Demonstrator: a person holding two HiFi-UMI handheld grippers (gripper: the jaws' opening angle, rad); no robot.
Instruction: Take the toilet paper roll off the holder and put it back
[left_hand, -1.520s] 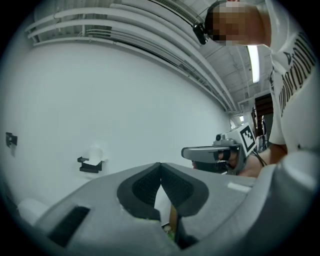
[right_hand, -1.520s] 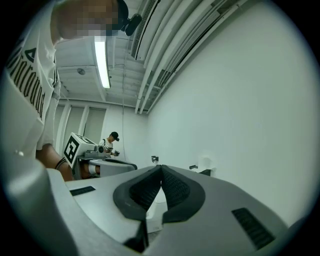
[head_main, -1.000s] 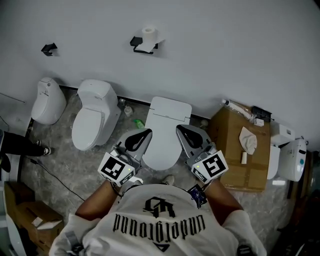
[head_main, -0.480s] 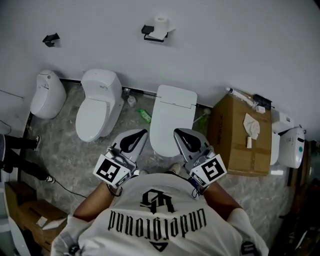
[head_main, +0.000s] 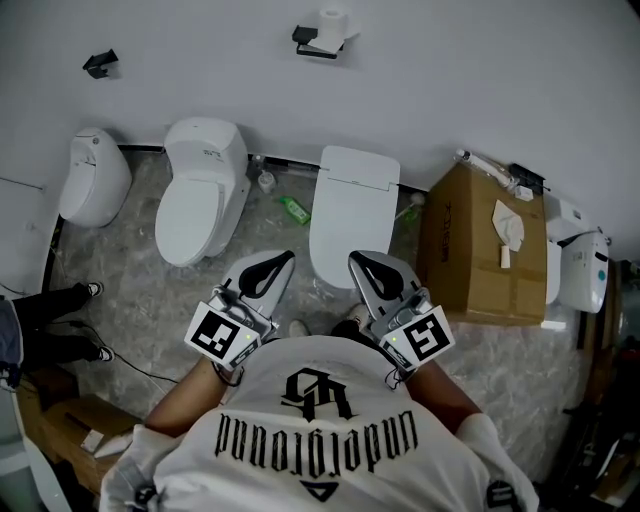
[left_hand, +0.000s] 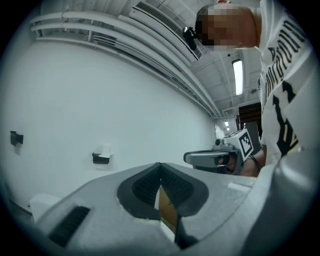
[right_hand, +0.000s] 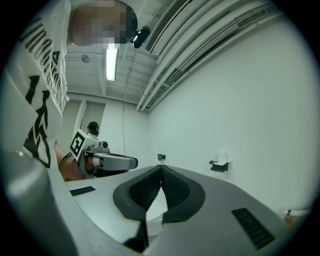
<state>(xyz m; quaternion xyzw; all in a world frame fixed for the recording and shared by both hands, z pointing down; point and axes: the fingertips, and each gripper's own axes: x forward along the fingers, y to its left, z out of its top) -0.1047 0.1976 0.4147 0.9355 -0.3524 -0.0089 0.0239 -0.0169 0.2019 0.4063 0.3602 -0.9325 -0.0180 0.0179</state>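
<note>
A white toilet paper roll (head_main: 333, 22) sits on a black wall holder (head_main: 316, 41) high on the white wall, far ahead of both grippers. The left gripper view shows the roll (left_hand: 104, 151) on the holder (left_hand: 100, 158), and so does the right gripper view, roll (right_hand: 223, 158) above holder (right_hand: 218, 166). My left gripper (head_main: 281, 260) and right gripper (head_main: 357, 262) are held side by side near my chest, pointing level at the wall. Both are shut with nothing between the pads.
Below the holder stand a closed white toilet (head_main: 347, 215), another toilet (head_main: 201, 189) to its left and a urinal-like fixture (head_main: 93, 187). A cardboard box (head_main: 477, 248) stands right. A second black holder (head_main: 99, 64) is on the wall left. A person's feet (head_main: 88, 290) show at left.
The toilets, box and wall holder have slid up and away in the head view as I moved across the room. Both grippers stayed shut and side by side.
</note>
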